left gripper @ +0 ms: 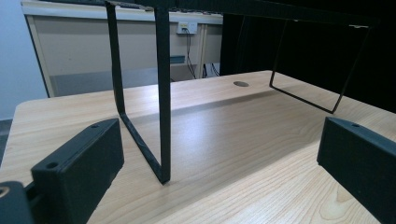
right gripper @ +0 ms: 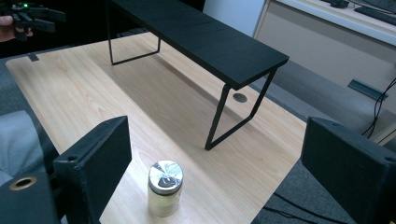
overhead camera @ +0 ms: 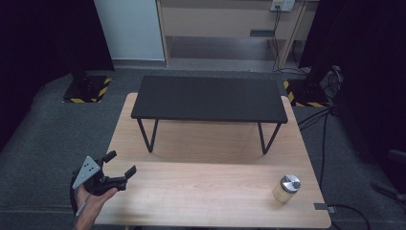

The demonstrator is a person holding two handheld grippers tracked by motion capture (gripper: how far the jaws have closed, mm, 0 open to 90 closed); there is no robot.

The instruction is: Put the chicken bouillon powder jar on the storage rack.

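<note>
Right, quick notes:
Left gripper (overhead camera: 121,166): in my left hand (overhead camera: 93,199) at the near left corner of the table (overhead camera: 201,191), hanging over the edge, jaws wide apart with nothing between them.
Left gripper view: my two black jaws frame bare wood; the shelf's leg (left gripper: 161,93) stands on the table ahead, between them but well beyond the tips.
Right gripper (right gripper: 215,163): seen in its own view, raised above the table's near right part, jaws spread wide, holding nothing.
Jar (overhead camera: 286,188): small, pale contents, shiny metal lid; upright on the table near the front right corner. In the right gripper view the jar (right gripper: 164,187) sits below and between my jaws, closer to the left one, not touched.
Shelf (overhead camera: 209,98): low black riser on thin wire legs, across the far half of the table, top bare.
Table hole (right gripper: 240,97): small round grommet beside the shelf's right leg.
Floor (overhead camera: 43,129): grey carpet; cables (overhead camera: 323,129) trail on the right.
</note>
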